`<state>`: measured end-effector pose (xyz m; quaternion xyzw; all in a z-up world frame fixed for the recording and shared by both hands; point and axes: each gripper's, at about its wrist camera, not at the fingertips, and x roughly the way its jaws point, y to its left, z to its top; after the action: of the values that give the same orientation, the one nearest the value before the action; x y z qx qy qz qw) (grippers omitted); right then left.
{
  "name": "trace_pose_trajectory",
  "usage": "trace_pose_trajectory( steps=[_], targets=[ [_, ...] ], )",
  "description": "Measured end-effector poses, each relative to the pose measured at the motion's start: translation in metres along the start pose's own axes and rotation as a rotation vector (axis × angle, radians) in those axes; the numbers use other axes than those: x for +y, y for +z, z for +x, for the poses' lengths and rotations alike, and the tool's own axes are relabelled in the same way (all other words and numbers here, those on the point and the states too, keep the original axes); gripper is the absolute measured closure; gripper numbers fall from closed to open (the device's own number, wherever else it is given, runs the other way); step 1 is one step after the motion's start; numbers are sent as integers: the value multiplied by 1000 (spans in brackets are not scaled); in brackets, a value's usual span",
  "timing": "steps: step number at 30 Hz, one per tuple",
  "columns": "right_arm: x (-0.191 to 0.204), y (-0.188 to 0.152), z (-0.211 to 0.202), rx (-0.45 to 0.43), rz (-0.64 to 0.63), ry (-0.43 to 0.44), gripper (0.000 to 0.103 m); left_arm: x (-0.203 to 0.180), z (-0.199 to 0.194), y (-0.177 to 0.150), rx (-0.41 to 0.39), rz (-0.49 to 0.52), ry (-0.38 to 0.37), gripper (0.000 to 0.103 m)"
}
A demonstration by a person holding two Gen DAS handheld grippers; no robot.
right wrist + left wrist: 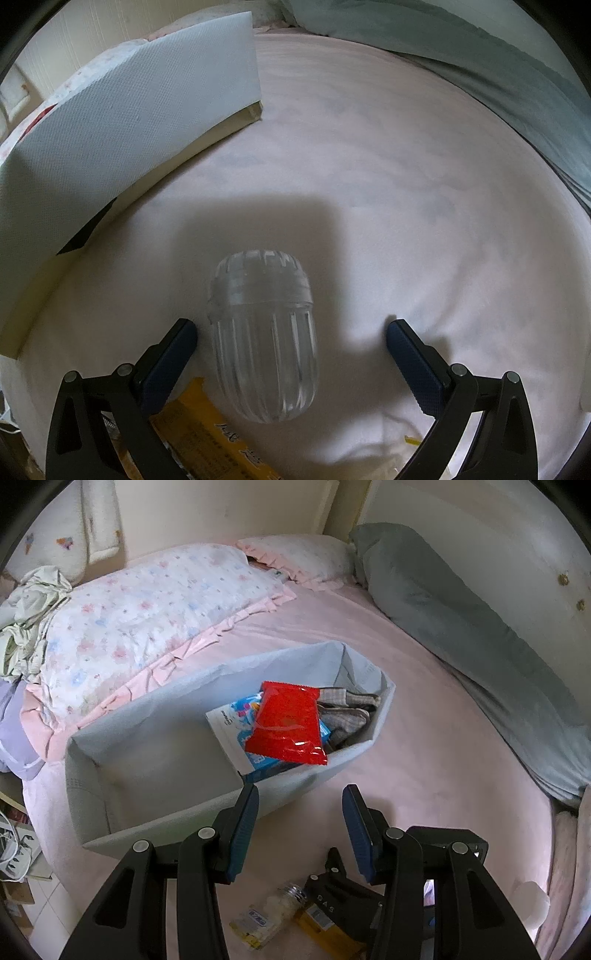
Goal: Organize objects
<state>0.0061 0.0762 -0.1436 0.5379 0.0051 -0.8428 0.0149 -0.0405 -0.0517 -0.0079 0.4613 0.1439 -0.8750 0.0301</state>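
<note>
Jar (263,345) lay on its side on the pink bed (388,166), between the spread fingers of the right gripper (291,334), untouched. Left gripper (300,799) hovered spread and empty beside the grey bin (155,734) holding a red packet (288,723).

The black plastic gripper body (334,904) low over the pink bed reads "DAS". Handwritten dark characters on the yellow packet (218,435) are too blurred to read.
</note>
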Motion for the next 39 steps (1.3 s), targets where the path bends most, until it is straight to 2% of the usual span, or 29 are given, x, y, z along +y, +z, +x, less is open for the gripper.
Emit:
trace_pose_trajectory(
  steps=[4, 9, 10, 12, 14, 18, 20, 21, 22, 23, 24, 25, 31, 32, 34, 37, 39],
  targets=[
    [-2, -1, -2, -16, 16, 4, 0, 1, 2, -1, 11, 0, -5, 56],
    [-8, -5, -8, 1, 174, 27, 0, 5, 1, 1, 12, -11, -11, 56],
    [-8, -2, -8, 31, 170, 29, 0, 6, 1, 1, 11, -14, -12, 56],
    [-6, 11, -2, 154, 121, 30, 0, 7, 1, 1, 10, -18, -15, 56],
    [-7, 19, 4, 226, 147, 14, 0, 8, 2, 2, 14, -21, -20, 56],
    [-7, 27, 11, 354, 154, 1, 0, 7, 2, 2, 16, -9, -20, 56],
    [-10, 29, 10, 379, 169, 19, 1, 9, 2, 3, 14, -12, -20, 56],
    [-15, 30, 7, 369, 192, 31, 6, 10, 2, 3, 14, -17, -21, 56],
    [-20, 31, 4, 361, 211, 22, 18, 12, 3, 4, 14, -24, -23, 56],
    [-24, 32, -1, 354, 220, 19, 33, 12, 3, 4, 16, -27, -24, 56],
    [-27, 33, -4, 346, 228, 28, 44, 13, 4, 4, 18, -29, -26, 56],
    [-31, 34, -8, 340, 236, 33, 63, 13, 4, 4, 21, -30, -27, 56],
    [-56, 36, -30, 288, 314, 122, 73, 8, 4, 2, 20, -9, -48, 56],
    [-60, 38, -38, 259, 324, 158, 76, 7, 4, 2, 20, -5, -58, 56],
    [-71, 37, -53, 208, 370, 257, 93, 4, 4, 2, 33, 1, -104, 56],
    [-94, 32, -68, 125, 477, 395, 93, -2, 6, 0, 79, -3, -216, 56],
    [-105, 19, -82, 71, 604, 503, 93, -6, 7, -1, 99, -8, -282, 56]
  ],
)
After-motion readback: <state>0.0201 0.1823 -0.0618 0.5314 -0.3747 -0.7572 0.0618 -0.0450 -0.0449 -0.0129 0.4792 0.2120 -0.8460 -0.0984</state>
